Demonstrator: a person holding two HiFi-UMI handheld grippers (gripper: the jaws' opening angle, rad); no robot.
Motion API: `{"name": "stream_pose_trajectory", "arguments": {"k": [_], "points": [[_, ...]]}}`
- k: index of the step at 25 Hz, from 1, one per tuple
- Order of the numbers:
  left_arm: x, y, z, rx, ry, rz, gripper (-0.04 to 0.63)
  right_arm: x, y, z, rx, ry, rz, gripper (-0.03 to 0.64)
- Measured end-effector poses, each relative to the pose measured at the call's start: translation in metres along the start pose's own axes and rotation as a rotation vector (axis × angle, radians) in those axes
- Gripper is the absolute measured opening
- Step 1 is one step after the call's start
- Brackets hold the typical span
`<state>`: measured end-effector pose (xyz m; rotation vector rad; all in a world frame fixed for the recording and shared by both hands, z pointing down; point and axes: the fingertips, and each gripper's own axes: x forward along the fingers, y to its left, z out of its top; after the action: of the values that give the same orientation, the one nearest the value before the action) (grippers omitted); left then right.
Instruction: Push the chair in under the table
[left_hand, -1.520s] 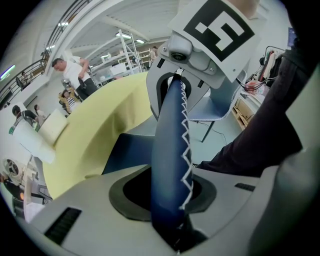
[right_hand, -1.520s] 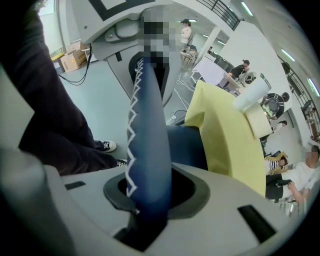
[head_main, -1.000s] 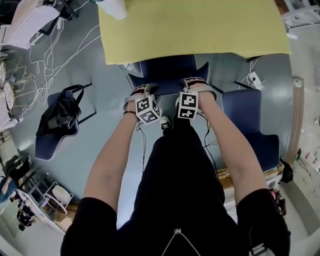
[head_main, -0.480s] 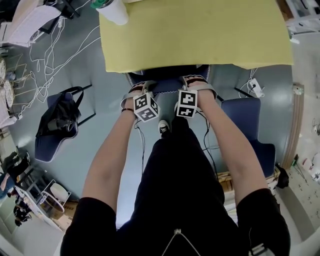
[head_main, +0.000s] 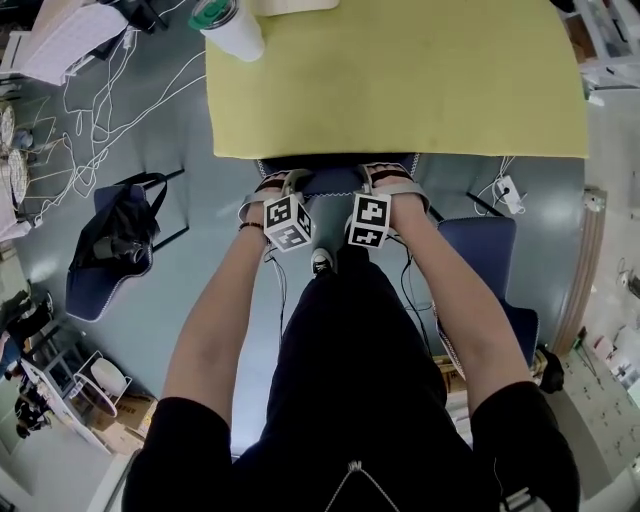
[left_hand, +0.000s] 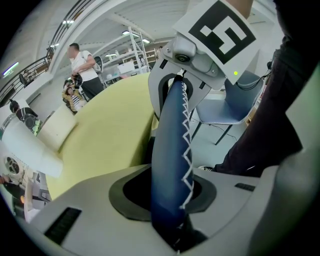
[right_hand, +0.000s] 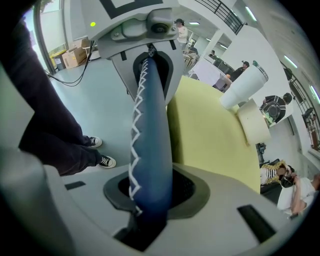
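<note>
Grey left gripper (head_main: 281, 184) and right gripper (head_main: 390, 178) each pinch the back edge of the blue chair (head_main: 335, 178), mostly under the yellow table (head_main: 400, 80); I'd push both evenly, straight ahead, so it slides square without skewing.

1 white cup (head_main: 232, 28) with a green lid stands at top left, near 1 pale flat pad (head_main: 290, 6). 1 black bag (head_main: 118, 232) rests on a blue side chair (head_main: 95, 290) at left. A 2nd blue chair (head_main: 480, 250) stands at right. White cables (head_main: 120, 90) lie loose on the floor. 1 white power adapter (head_main: 508, 192) lies near the 2nd blue chair.
</note>
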<state>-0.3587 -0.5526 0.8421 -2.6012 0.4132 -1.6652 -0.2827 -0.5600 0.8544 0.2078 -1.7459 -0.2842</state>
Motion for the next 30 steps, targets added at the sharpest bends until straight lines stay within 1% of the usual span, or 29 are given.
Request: {"name": "stream_pose_trajectory", "arguments": {"k": [10,14,17,19,22,25,30], "points": [[0.000,-0.002,-0.004,0.003,-0.007,-0.005,0.100,0.002,0.003,0.002,-0.007,0.003,0.000,0.106],[-0.001,-0.002,-0.006,0.006,-0.006,-0.008,0.104,0.004,0.005,0.004,0.013,0.003,0.013,0.112],[-0.002,-0.004,-0.009,0.009,0.014,-0.020,0.125,0.002,0.011,0.004,0.053,0.014,0.068,0.121],[-0.006,-0.005,-0.013,0.009,0.044,-0.020,0.155,0.000,0.014,0.007,0.072,0.025,0.098,0.129],[-0.016,-0.005,-0.010,0.026,0.065,-0.025,0.156,-0.008,0.014,0.004,0.060,0.062,0.093,0.129],[-0.035,-0.006,-0.008,0.034,0.047,-0.033,0.156,-0.023,0.015,0.004,0.060,0.071,0.098,0.130],[-0.072,-0.002,-0.002,0.010,0.000,-0.014,0.156,-0.060,0.007,0.008,0.074,0.066,0.117,0.129]]}}
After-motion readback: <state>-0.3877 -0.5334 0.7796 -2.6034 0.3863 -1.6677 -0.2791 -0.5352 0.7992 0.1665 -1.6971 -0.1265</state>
